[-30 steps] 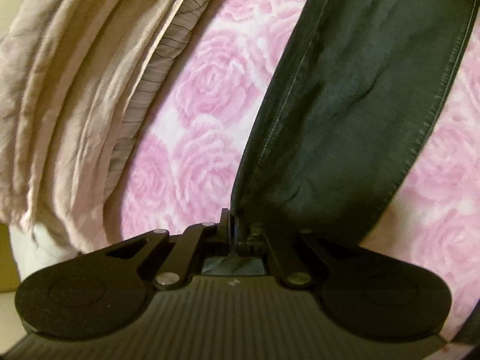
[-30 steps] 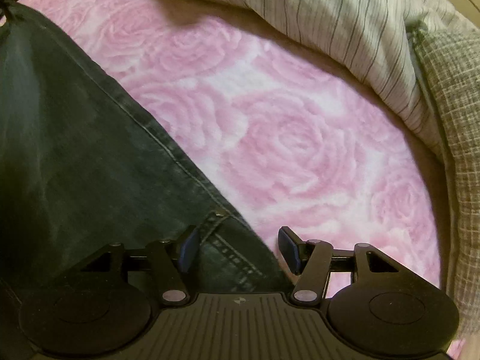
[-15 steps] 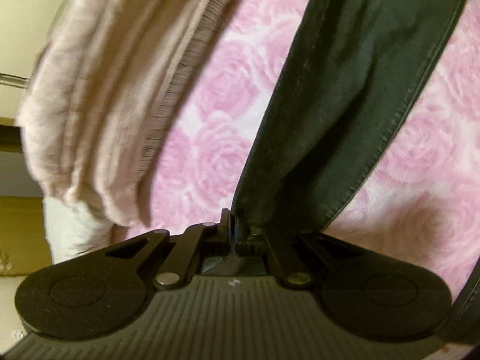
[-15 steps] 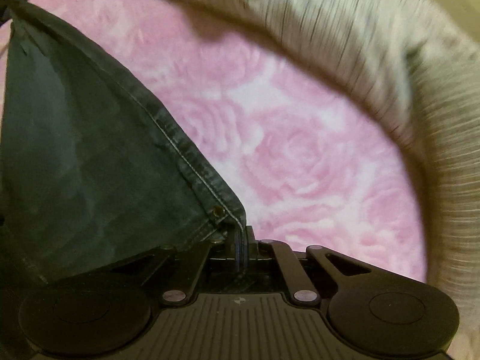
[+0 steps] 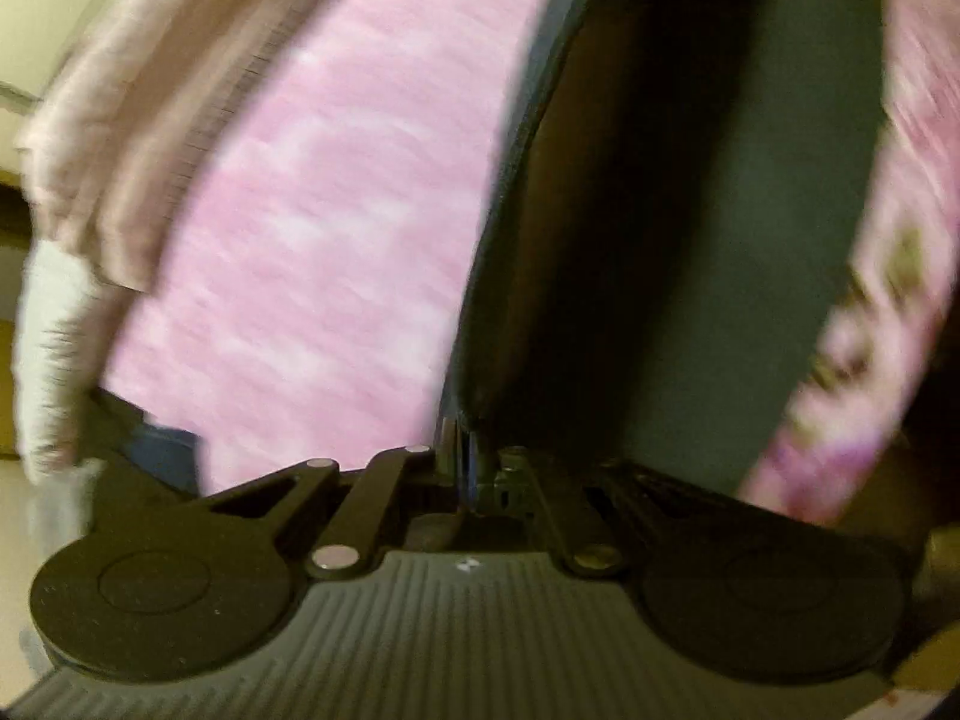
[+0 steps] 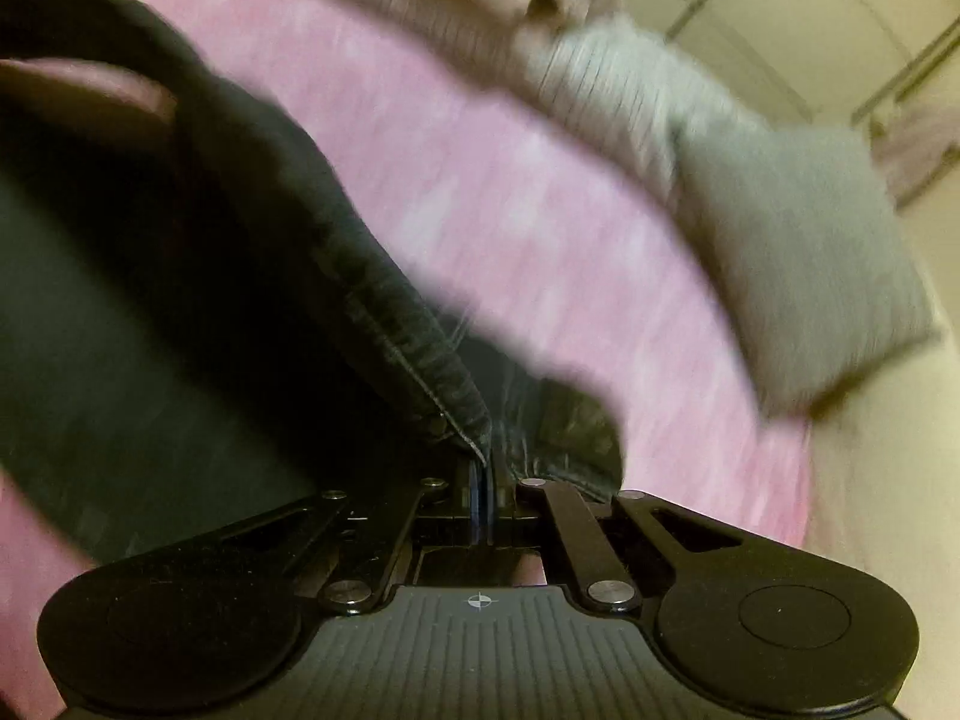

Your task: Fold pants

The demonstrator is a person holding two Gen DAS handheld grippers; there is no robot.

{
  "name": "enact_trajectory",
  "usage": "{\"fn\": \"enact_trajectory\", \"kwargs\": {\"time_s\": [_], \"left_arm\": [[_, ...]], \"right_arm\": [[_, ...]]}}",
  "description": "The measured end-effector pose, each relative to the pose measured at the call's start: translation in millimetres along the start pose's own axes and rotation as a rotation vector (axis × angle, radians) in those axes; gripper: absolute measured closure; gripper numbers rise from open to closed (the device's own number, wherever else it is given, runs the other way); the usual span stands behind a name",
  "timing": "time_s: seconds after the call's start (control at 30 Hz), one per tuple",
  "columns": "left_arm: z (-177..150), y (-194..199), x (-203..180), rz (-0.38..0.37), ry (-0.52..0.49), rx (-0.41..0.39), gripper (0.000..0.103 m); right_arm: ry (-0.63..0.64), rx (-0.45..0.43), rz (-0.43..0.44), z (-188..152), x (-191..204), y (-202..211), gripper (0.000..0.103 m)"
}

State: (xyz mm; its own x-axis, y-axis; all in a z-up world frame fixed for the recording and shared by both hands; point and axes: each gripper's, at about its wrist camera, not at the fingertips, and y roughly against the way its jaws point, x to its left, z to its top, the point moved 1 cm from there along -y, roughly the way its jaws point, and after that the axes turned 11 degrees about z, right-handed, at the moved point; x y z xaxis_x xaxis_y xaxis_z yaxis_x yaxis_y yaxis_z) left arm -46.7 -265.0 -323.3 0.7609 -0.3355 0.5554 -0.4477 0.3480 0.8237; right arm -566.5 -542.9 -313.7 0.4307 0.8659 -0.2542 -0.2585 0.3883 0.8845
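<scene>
Dark denim pants (image 5: 690, 210) stretch away from my left gripper (image 5: 465, 456), which is shut on their edge; the cloth is lifted and curves over the pink rose-patterned bedspread (image 5: 312, 210). In the right wrist view my right gripper (image 6: 483, 480) is shut on a stitched corner of the same pants (image 6: 180, 276), and the cloth hangs off to the left. Both views are blurred by fast motion.
A beige crumpled blanket (image 5: 120, 138) lies along the bed's left side. A striped duvet (image 6: 606, 78) and a grey checked pillow (image 6: 798, 252) lie at the far right of the bed. Cream wall panels (image 6: 798, 24) show beyond.
My right gripper closed on the waistband corner, then both grippers lifted and swept the pants quickly across the bed. The far edge of the bed and the wall have come into view.
</scene>
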Motion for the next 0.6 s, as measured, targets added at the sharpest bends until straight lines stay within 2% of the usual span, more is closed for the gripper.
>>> {"fn": "enact_trajectory", "kwargs": {"time_s": [0.1, 0.23, 0.33, 0.47, 0.5, 0.6], "left_arm": [[-24, -23, -50, -0.026, -0.013, 0.003, 0.103], [-40, -39, -79, -0.007, -0.033, -0.028, 0.103], [-42, -30, -80, 0.032, -0.034, -0.055, 0.103], [-46, 5, -66, 0.074, 0.040, -0.107, 0.103], [-48, 7, -73, 0.061, 0.027, -0.100, 0.103], [-53, -8, -107, -0.011, -0.025, -0.055, 0.103]], "right_arm": [[0.012, 0.075, -0.001, -36, 45, -31, 0.103], [0.032, 0.083, -0.064, -45, 69, -45, 0.103], [0.066, 0.074, -0.090, -44, 68, -35, 0.103], [0.085, -0.026, -0.192, -51, 65, 15, 0.103], [0.070, -0.022, -0.189, -60, 66, 17, 0.103], [0.059, 0.067, -0.122, -91, 77, -9, 0.103]]}}
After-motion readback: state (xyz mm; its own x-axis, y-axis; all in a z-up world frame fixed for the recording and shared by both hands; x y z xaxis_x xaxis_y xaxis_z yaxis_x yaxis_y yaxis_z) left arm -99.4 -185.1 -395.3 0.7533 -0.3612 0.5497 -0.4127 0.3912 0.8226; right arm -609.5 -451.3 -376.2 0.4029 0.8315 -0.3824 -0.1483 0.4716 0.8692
